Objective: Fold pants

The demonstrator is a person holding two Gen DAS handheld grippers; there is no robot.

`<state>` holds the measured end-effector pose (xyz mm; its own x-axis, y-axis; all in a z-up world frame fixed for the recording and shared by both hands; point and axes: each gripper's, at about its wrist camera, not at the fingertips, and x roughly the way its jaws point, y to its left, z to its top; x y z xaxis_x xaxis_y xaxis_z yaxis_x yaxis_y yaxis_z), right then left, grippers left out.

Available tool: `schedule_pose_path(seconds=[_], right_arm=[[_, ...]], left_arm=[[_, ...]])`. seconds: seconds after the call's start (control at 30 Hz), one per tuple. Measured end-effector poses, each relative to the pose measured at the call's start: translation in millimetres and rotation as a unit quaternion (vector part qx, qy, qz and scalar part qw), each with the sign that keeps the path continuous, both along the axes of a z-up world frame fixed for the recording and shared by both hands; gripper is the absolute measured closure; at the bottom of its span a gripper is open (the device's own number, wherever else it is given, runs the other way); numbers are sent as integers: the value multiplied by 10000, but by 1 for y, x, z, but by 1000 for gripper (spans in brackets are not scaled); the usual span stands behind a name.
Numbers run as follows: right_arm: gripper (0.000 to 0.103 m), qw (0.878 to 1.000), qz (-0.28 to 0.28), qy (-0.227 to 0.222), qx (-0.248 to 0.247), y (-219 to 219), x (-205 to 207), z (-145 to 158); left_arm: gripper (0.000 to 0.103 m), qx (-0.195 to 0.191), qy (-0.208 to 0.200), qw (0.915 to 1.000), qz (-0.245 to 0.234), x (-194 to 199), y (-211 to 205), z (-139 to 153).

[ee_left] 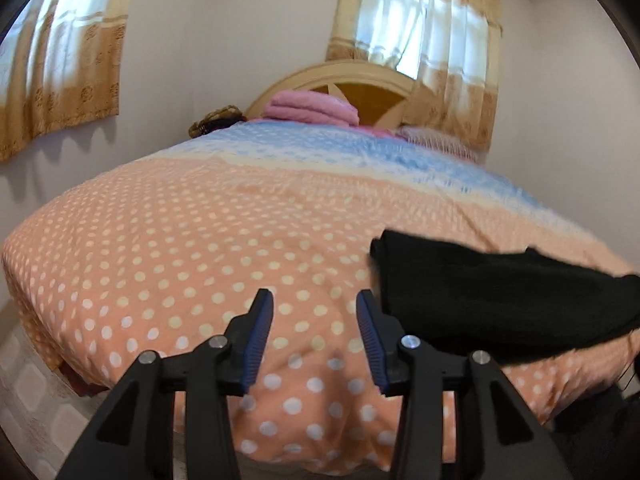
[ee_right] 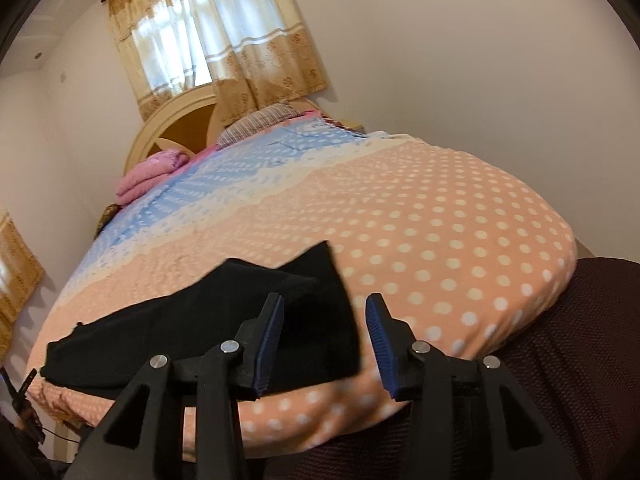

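Black pants (ee_left: 500, 300) lie folded on the near edge of a bed with an orange polka-dot cover (ee_left: 180, 248). In the left wrist view my left gripper (ee_left: 316, 300) is open, with only bedspread between its blue pads; the pants' left end lies just right of its right finger. In the right wrist view the pants (ee_right: 180, 332) stretch across the lower left. My right gripper (ee_right: 326, 304) is open over the pants' right end; the cloth shows between the fingers, but the pads do not press it.
The bed (ee_right: 440, 220) has a blue band toward a round headboard (ee_left: 360, 76). Folded pink blankets (ee_left: 312, 108) and a pillow (ee_right: 256, 124) lie at the head. Curtained windows (ee_left: 420, 32) are behind and to the left. A dark maroon fabric surface (ee_right: 560, 360) sits right of the bed.
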<state>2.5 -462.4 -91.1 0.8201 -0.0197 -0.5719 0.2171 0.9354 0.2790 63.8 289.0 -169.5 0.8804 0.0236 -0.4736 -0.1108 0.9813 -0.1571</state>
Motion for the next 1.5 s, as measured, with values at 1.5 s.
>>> schedule_pose_path(seconds=[1.5], right_arm=[[58, 9883, -158, -18, 1516, 12, 29, -31]], left_arm=[[46, 1833, 416, 8447, -5011, 27, -439, 20]])
